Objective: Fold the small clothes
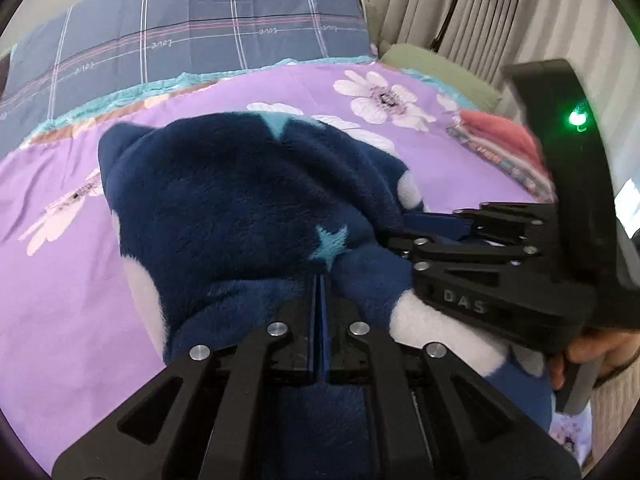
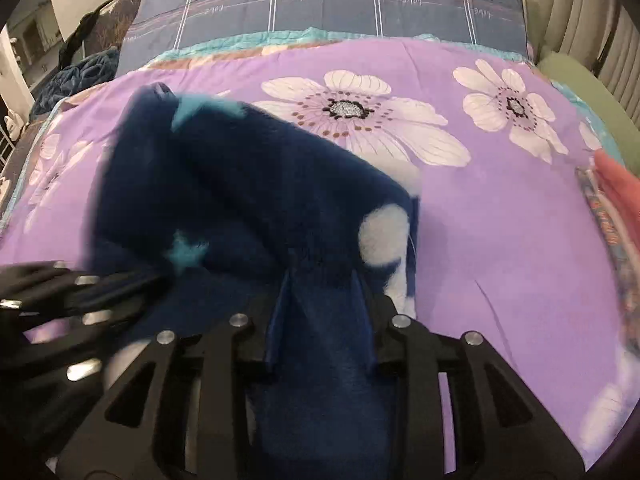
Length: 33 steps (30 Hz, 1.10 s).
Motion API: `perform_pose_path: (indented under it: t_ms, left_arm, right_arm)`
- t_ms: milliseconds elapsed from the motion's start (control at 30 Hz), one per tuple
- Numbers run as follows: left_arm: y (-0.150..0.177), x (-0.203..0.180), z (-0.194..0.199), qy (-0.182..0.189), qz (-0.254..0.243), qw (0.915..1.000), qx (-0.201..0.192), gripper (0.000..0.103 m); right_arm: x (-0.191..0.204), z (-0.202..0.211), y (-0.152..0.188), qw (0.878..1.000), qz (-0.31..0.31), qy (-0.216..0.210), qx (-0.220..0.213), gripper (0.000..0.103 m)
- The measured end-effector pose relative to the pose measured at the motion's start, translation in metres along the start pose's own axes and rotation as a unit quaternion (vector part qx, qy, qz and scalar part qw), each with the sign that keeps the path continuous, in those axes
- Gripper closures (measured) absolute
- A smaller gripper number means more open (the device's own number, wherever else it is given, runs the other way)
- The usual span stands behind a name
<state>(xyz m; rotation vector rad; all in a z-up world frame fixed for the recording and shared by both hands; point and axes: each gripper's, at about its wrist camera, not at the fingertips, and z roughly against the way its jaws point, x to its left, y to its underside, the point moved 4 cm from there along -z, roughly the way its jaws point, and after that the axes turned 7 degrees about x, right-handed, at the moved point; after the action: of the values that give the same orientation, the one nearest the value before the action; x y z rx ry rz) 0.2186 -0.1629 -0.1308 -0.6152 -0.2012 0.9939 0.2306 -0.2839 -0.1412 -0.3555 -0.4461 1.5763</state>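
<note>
A dark blue fleece garment (image 1: pixel 240 208) with white spots and light blue stars lies bunched on the purple floral bedsheet (image 1: pixel 60 280). My left gripper (image 1: pixel 318 280) is shut, its fingertips pinched into a fold of the fleece near a star. My right gripper (image 1: pixel 400 230) comes in from the right at the garment's edge. In the right wrist view the same garment (image 2: pixel 240 184) fills the left half. There my right gripper (image 2: pixel 322 276) has its jaws apart with fleece lying loosely between them. The left gripper (image 2: pixel 152 280) shows blurred at the left edge.
A folded stack of pink and patterned clothes (image 1: pixel 504 144) (image 2: pixel 616 200) sits at the bed's right side. A blue plaid pillow (image 1: pixel 200 32) lies at the head, with a green cushion (image 1: pixel 432 64) and curtains beyond. A hand (image 1: pixel 592 348) holds the right gripper.
</note>
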Motion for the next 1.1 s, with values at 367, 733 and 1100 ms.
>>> perform_pose_path:
  t_ms: [367, 733, 1100]
  left_arm:
    - [-0.021, 0.018, 0.048, 0.003, 0.015, 0.998, -0.061, 0.099]
    - [-0.055, 0.079, -0.032, -0.096, 0.015, 0.9952, 0.002, 0.097]
    - [-0.046, 0.05, 0.034, -0.122, -0.029, 0.9911, -0.046, 0.082]
  right_arm:
    - [-0.002, 0.018, 0.004, 0.999, 0.01, -0.022, -0.021, 0.071]
    - [0.005, 0.0, -0.021, 1.0, 0.009, -0.018, 0.006, 0.058]
    - [0.003, 0.03, -0.01, 0.998, 0.022, -0.02, -0.053, 0.056]
